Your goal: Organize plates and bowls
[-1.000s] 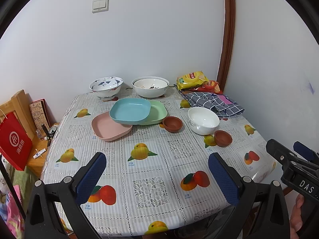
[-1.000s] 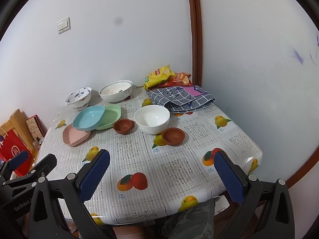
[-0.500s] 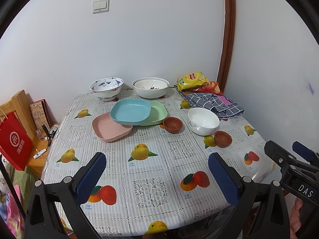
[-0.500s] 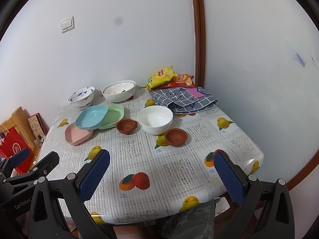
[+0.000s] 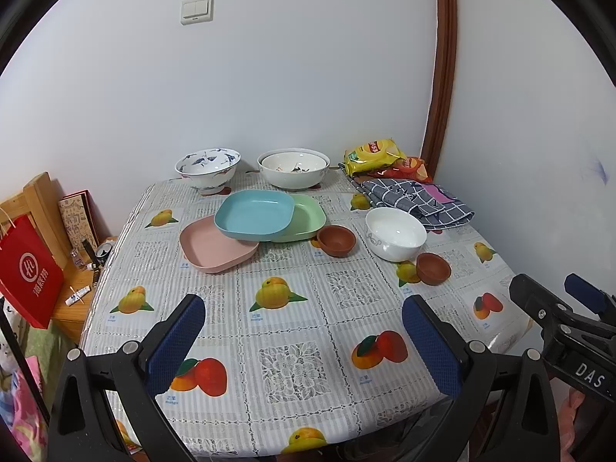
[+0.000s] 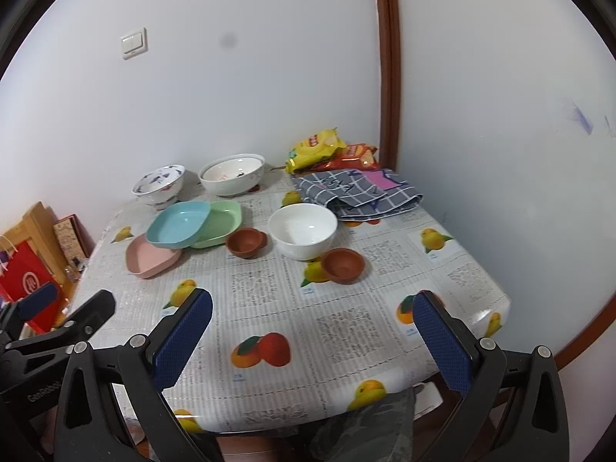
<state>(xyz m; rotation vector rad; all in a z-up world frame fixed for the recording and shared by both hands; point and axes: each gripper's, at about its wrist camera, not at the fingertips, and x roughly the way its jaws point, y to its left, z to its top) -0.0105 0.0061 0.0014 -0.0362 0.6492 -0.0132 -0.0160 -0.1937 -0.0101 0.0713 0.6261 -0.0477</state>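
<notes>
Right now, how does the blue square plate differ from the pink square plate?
The blue square plate sits tilted, propped on the others; the pink square plate lies flat on the fruit-print tablecloth. The blue one is fully visible on top; the pink one is partly covered by it. Both are shallow, rounded-corner and empty.

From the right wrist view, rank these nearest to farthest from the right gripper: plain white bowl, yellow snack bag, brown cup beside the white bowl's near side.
1. Brown cup, mid-table, nearest the right gripper.
2. Plain white bowl, just behind it.
3. Yellow snack bag, far back corner by the wall.
</notes>
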